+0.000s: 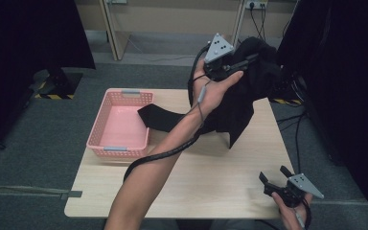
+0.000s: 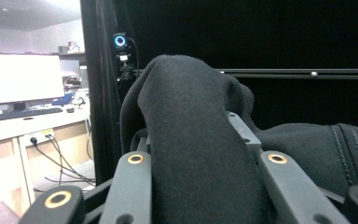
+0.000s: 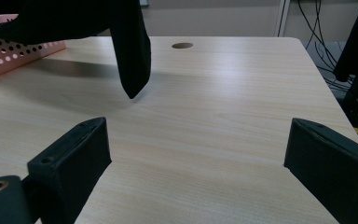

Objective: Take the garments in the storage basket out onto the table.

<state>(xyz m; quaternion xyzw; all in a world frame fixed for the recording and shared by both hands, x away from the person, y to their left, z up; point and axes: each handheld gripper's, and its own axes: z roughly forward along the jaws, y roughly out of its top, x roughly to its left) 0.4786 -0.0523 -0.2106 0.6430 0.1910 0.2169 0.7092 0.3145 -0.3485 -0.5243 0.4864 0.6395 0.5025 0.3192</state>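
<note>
Left tongs (image 1: 239,64): upper middle of the high view, raised above the far edge of the tabletop (image 1: 211,177) — clamped on the cloth. In the left gripper view (image 2: 200,186) the black fabric was bunched between both jaws and humped up over them.

Cloth (image 1: 249,96): black, held up in the upper middle of the high view; most of it hung in folds below the left tongs, one pointed corner dangling toward the tabletop without clearly touching it. A flat strip of it ran left, reaching the right rim of the basket. In the right gripper view the hanging corner (image 3: 130,60) sat at upper left, its tip just above the wood, a shadow under it.

Right tongs (image 1: 274,176): lower right of the high view, at the near right corner of the tabletop, well apart from the cloth — jaws spread wide, nothing between them. The right gripper view (image 3: 196,154) had bare wood between the two black jaws.

Basket (image 1: 96,139): pink, perforated, left of centre on the tabletop; its floor looked bare.

Tabletop: pale wood, with a round hole (image 3: 182,45) near its far edge.
</note>
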